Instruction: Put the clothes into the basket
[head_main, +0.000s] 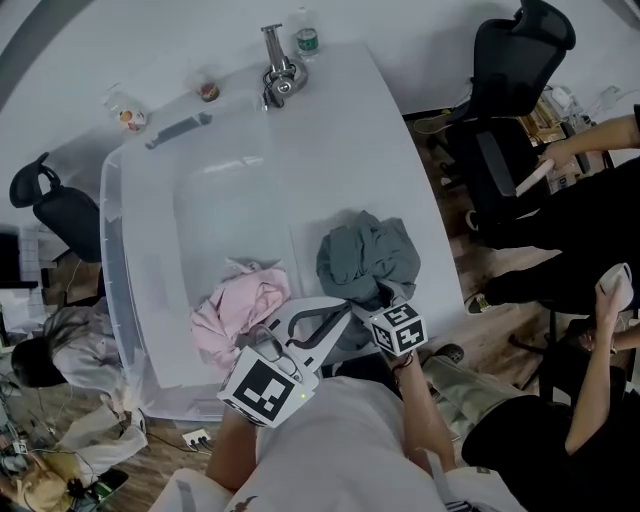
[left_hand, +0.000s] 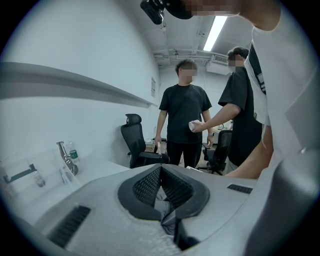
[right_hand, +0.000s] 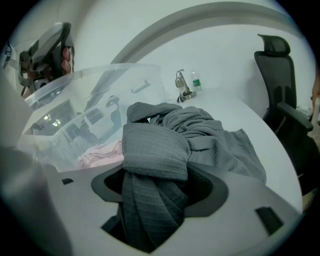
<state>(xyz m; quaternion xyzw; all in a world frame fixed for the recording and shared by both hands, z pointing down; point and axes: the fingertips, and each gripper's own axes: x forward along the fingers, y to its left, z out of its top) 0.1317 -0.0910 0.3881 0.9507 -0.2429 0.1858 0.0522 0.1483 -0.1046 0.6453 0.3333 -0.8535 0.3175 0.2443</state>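
Grey garment (right_hand: 210, 135) (bunched); right tool (right_hand: 156, 195) clamped

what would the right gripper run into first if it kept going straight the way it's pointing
The grey garment: the right gripper grips a fold of it, and the rest of the heap seems to lie right ahead on the white table.

Grey shirt's (right_hand: 200, 135) near end vanishes inside the right gripper (right_hand: 155, 197); pink cloth's (head_main: 240, 305) near edge is hidden under the left gripper (head_main: 335, 315).
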